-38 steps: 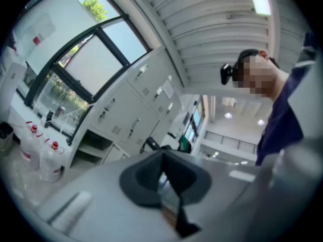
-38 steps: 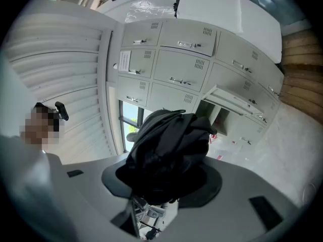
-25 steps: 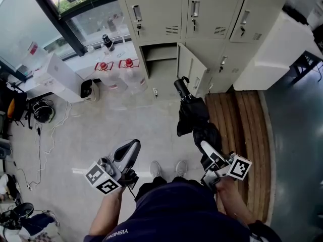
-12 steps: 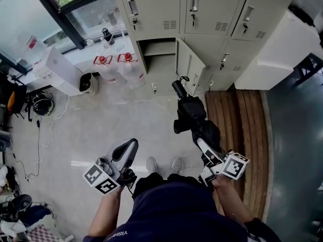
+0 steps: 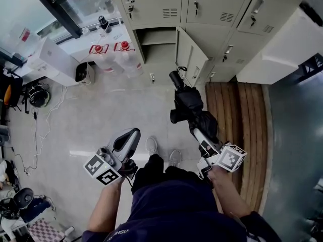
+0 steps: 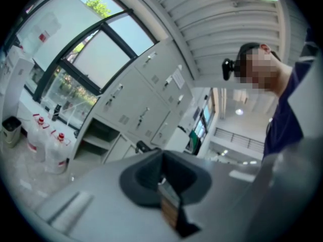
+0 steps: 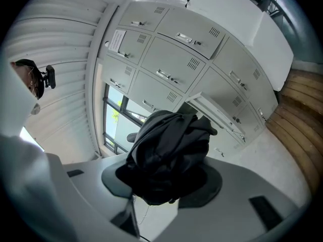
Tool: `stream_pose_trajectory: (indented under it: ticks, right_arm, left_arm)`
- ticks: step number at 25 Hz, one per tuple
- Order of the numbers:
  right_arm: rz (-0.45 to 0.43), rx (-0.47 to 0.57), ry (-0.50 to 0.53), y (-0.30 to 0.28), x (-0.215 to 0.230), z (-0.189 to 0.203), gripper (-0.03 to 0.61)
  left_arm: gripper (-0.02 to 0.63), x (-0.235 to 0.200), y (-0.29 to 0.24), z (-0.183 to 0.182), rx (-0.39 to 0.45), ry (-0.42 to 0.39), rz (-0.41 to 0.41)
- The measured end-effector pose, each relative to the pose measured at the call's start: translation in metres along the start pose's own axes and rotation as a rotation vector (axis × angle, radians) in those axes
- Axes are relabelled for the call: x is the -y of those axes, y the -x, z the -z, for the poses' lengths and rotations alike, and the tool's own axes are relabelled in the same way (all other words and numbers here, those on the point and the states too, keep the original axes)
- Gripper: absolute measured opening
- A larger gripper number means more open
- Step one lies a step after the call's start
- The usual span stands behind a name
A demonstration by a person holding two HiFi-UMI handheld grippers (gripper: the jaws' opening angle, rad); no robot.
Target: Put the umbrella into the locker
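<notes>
A folded black umbrella (image 5: 189,104) sticks out from my right gripper (image 5: 201,133), which is shut on its bundled fabric. Its handle end (image 5: 174,78) points toward the beige lockers. In the right gripper view the umbrella (image 7: 169,150) fills the space between the jaws. The open locker compartment (image 5: 154,47) is low in the bank, with its door (image 5: 190,54) swung out to the right of it, just beyond the handle. My left gripper (image 5: 132,134) hangs at the left with its jaws together and nothing in them. Its own view looks at the open compartment (image 6: 96,135).
Two water jugs with red caps (image 5: 110,54) and a white box (image 5: 56,59) stand left of the open locker. A wooden slatted platform (image 5: 237,115) runs along the right. Cables (image 5: 38,130) trail on the floor at the left. The person's shoes (image 5: 151,145) are below the grippers.
Both grippers have moved toward the lockers and sunk a little. The umbrella stays in the right gripper, with its handle nearer the open door. The person has stepped forward.
</notes>
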State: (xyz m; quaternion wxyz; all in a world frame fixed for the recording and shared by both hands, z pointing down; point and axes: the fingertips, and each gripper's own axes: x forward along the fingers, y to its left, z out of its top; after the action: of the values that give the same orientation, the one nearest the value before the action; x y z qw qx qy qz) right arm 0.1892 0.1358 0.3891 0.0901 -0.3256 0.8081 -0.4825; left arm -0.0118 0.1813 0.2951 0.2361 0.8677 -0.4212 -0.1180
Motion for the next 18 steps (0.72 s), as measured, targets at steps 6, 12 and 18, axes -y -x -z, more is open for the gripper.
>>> stream_pose_trajectory:
  ticks: [6, 12, 18]
  right_arm:
    - [0.034, -0.020, 0.002, -0.031, 0.010, -0.002, 0.189]
    - [0.078, -0.013, 0.000, -0.077, 0.018, -0.008, 0.189]
    - [0.149, -0.001, 0.001, -0.145, 0.030, -0.005, 0.189]
  left_arm:
    - [0.002, -0.029, -0.014, -0.002, -0.001, 0.037, 0.013]
    - [0.002, -0.080, -0.015, -0.021, -0.006, 0.059, 0.019]
    - [0.002, -0.147, -0.020, -0.044, -0.048, 0.066, 0.045]
